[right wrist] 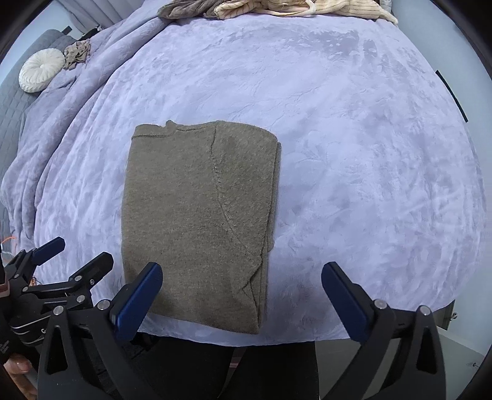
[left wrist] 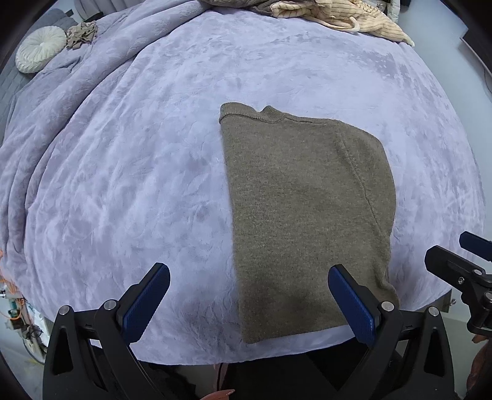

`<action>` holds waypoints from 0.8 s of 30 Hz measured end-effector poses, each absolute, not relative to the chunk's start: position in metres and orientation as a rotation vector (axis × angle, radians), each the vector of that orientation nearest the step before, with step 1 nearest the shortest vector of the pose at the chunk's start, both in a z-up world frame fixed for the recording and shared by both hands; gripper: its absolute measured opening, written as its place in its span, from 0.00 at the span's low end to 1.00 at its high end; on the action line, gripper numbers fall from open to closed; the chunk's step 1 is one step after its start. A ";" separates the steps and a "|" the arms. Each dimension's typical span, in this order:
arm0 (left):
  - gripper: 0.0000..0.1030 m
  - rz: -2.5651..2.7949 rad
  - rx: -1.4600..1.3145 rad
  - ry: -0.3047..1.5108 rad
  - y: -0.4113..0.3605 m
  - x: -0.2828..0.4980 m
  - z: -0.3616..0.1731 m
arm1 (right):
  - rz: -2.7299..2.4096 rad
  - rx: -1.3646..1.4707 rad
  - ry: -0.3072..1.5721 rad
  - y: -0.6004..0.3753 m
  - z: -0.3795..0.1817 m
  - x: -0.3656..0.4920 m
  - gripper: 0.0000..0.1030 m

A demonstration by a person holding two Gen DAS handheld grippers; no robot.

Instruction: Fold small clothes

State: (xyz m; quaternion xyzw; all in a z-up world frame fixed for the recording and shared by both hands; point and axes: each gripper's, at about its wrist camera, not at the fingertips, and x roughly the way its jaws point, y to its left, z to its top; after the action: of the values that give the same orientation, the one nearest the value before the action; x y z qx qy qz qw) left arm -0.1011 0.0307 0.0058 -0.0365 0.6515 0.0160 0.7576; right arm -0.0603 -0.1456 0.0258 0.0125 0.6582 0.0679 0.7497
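- I've got the olive-brown sweater (right wrist: 196, 221) lying flat on the lavender blanket (right wrist: 353, 138), folded into a tall rectangle, and I use it as my landmark.
- Its ribbed neckline sits at the far edge; a curved sleeve seam runs down its right half.
- Its near hem lies close to the blanket's front edge, just ahead of me.
- My left gripper (left wrist: 249, 303) hangs above the sweater's near hem, jaws spread as wide as they go, nothing between them.
- One blue pad (left wrist: 353, 307) floats over the sweater's near right part; the other is over bare blanket left of the sweater.
- My right gripper (right wrist: 243, 300) hovers over the sweater's near right corner, jaws equally wide, empty.
- Its left finger is over the knit, its right one over blanket to the sweater's right.
- Neither claw touches the sweater as far as I can see.
- Far beyond the sweater, a pile of cream and brown clothes (right wrist: 276, 7) waits at the blanket's back edge.
- Far left of the sweater, a round white cushion (left wrist: 40, 49) rests beside a crumpled tan cloth (left wrist: 81, 35).
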 end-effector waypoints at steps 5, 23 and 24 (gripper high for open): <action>1.00 0.052 -0.126 1.434 0.036 -0.103 0.007 | 0.139 -0.006 1.466 -0.138 0.023 -0.061 1.00; 1.00 0.059 -0.097 1.444 0.034 -0.106 0.009 | 0.107 -0.067 1.480 -0.132 0.019 -0.062 1.00; 1.00 0.060 -0.097 1.445 0.034 -0.106 0.009 | 0.106 -0.068 1.480 -0.132 0.019 -0.062 1.00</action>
State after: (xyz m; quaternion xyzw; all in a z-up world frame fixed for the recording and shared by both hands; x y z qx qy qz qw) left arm -0.1063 0.0340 0.0094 -0.0445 0.6608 0.0273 0.7488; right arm -0.0619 -0.1318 0.0186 -0.0312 0.6740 0.0481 0.7365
